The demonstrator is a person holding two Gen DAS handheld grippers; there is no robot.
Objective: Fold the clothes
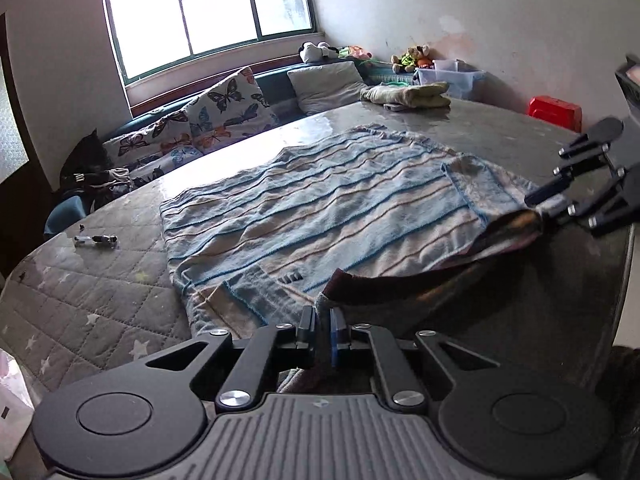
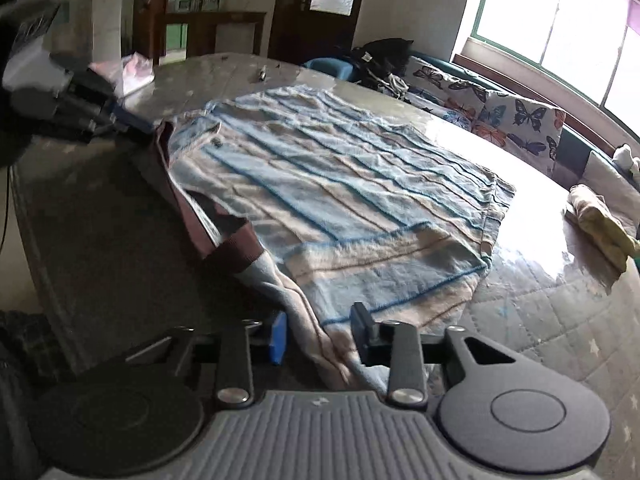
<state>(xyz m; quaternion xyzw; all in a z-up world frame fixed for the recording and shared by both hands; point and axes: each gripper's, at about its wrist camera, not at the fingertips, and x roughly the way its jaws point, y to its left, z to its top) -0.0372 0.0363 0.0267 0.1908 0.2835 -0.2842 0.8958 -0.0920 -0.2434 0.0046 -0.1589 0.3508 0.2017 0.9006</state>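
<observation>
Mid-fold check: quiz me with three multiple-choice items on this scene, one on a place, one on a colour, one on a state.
1. Where does the folded yellowish cloth lie?
A. at the table's far edge, beyond the striped garment
B. on top of the striped garment
C. on the floor

2. What colour is the band along the near edge of the striped garment?
A. bright green
B. dark maroon
C. white

3. How does the left gripper stand?
A. wide open above a bare table
B. nearly closed on the garment's near edge
C. holding a pen

Answers: 1 A, it sits past the garment near the window seat. 2 B, the trim reads dark reddish brown in both views. 3 B, the fingers pinch fabric with only a narrow gap.
</observation>
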